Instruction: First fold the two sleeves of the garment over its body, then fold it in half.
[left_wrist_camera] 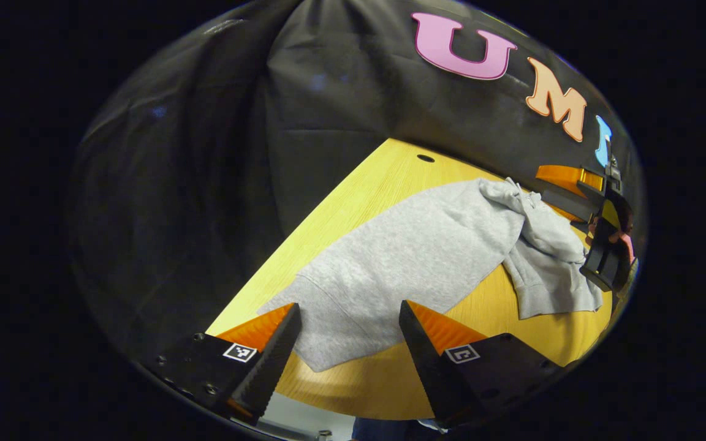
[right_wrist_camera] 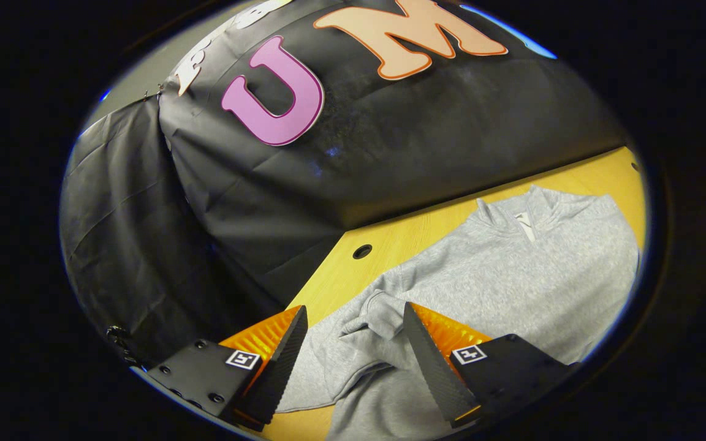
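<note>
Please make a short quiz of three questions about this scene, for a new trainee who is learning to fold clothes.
1. True or false: the sweatshirt lies on the table.
2. Which is nearest the right gripper in its own view? A) the collar B) a bunched sleeve C) the table hole
3. Fill in: the jaws of the left gripper stand ____ above the sweatshirt's edge.

Key
1. True. It is spread on the wood top.
2. B. The sleeve lies crumpled between the open jaws; the collar and the hole are farther off.
3. open
</note>
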Motion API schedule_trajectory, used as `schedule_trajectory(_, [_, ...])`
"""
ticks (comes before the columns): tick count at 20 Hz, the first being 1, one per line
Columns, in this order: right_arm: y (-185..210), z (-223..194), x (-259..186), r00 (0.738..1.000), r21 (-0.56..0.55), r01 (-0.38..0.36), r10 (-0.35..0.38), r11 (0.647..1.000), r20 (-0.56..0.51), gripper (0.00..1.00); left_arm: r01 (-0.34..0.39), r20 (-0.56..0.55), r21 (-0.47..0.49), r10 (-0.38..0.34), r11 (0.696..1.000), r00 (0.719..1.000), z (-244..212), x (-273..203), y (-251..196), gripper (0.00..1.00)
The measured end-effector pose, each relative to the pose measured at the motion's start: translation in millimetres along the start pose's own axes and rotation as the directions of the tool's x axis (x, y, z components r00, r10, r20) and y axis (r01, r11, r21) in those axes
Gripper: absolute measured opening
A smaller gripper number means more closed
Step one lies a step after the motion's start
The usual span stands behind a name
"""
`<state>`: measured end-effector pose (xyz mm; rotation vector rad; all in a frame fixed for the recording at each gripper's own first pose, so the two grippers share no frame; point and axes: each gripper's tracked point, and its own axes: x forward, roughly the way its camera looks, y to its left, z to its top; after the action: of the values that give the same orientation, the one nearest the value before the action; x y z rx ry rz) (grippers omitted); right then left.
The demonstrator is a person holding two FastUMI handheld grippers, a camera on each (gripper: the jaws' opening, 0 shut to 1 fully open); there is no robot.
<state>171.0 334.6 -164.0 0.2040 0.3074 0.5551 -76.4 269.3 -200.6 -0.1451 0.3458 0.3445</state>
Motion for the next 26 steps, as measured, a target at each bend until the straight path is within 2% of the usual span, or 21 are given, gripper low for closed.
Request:
schedule_trajectory(3, [-2,6,-7,1.0,-0.012,0.005,-0.005,1.0,0.004,0.98,-0.032,-0.013,0.007,0.032,0.999,0.999,-6,2,4,0.96])
schedule_trajectory(7, [-6,18,-23,1.0,-0.027,0.004,-0.004,1.0,0.018,0.98,-0.091,-0.002,0.029,0.091,0.995,0.996,-7,6,14,0.9])
schedule_trajectory(9, [-9,23,-31,1.0,-0.047,0.011,-0.01,0.999,0.023,0.98,-0.111,0.02,0.043,0.11,0.993,0.994,-4,6,16,0.68])
schedule_trajectory(10, [-12,25,-35,1.0,-0.055,0.017,-0.016,0.998,0.024,0.98,-0.12,0.019,0.048,0.12,0.992,0.993,-4,7,19,0.6])
schedule_trajectory(11, [-15,27,-40,0.999,-0.059,0.023,-0.022,0.998,0.025,0.94,-0.117,0.02,0.055,0.116,0.992,0.993,-3,5,18,0.54])
schedule_trajectory(12, [-19,30,-46,0.999,-0.064,0.03,-0.028,0.998,0.029,0.98,-0.111,0.029,0.053,0.109,0.992,0.994,-1,6,16,0.45])
schedule_trajectory(14, [-27,36,-57,0.998,-0.075,0.05,-0.048,0.996,0.04,0.98,-0.117,0.031,0.048,0.115,0.992,0.993,1,11,5,0.23])
schedule_trajectory(16, [-37,45,-70,0.996,-0.084,0.071,-0.067,0.994,0.055,0.98,-0.134,0.019,0.06,0.133,0.989,0.991,-1,12,3,0.11])
schedule_trajectory(18, [-48,54,-82,0.994,-0.087,0.095,-0.09,0.992,0.069,0.98,-0.154,0.005,0.081,0.154,0.985,0.988,0,12,4,0.03])
schedule_trajectory(20, [-64,63,-96,0.988,-0.103,0.134,-0.126,0.986,0.086,0.98,-0.157,-0.012,0.066,0.158,0.985,0.987,2,13,1,0.0])
schedule_trajectory(21, [-72,67,-103,0.985,-0.109,0.155,-0.145,0.982,0.094,0.94,-0.148,-0.018,0.044,0.149,0.988,0.989,4,11,0,0.0])
schedule_trajectory(22, [-79,73,-110,0.982,-0.111,0.17,-0.159,0.979,0.102,0.98,-0.134,-0.032,0.014,0.134,0.991,0.99,4,10,-3,0.0])
schedule_trajectory(26, [-109,93,-140,0.967,-0.096,0.229,-0.215,0.969,0.136,0.98,-0.076,-0.038,-0.083,0.073,0.994,0.997,24,6,-23,0.0])
